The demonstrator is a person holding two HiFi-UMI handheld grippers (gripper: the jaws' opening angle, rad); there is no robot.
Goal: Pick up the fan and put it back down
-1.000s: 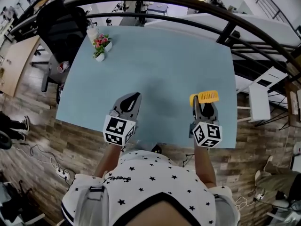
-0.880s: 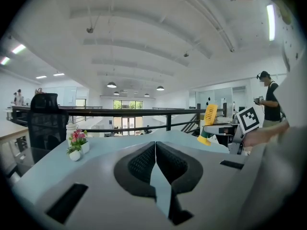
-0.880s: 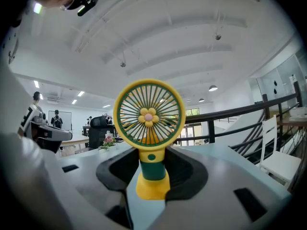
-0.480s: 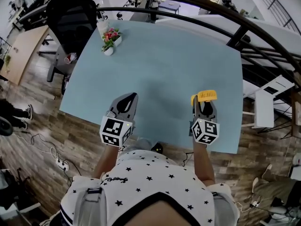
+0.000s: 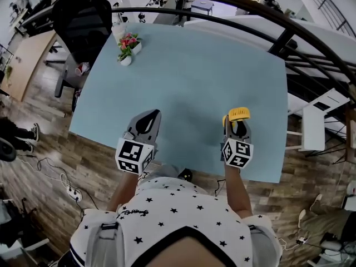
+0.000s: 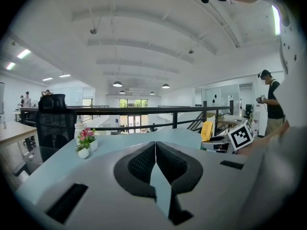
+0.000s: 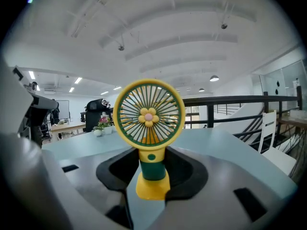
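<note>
A small yellow fan (image 7: 149, 116) with a green stem and a flower hub stands upright between my right gripper's (image 7: 152, 164) dark pads, which are shut on its stem. In the head view the fan (image 5: 239, 114) sticks out ahead of the right gripper (image 5: 236, 124), low over the light blue table (image 5: 194, 65) near its front right. Whether its base touches the table I cannot tell. My left gripper (image 5: 149, 119) hovers at the front left; its pads (image 6: 144, 159) meet with nothing between them. From the left gripper view the fan (image 6: 206, 130) shows off to the right.
A little pot of pink flowers (image 5: 125, 49) and a white bottle stand at the table's far left corner. A black office chair (image 5: 83, 21) sits beyond that corner. A dark railing (image 5: 278, 35) curves behind the table. The front table edge lies just below both grippers.
My right gripper has sunk toward the table with the fan still in it. The left gripper has stayed about where it was, still shut.
</note>
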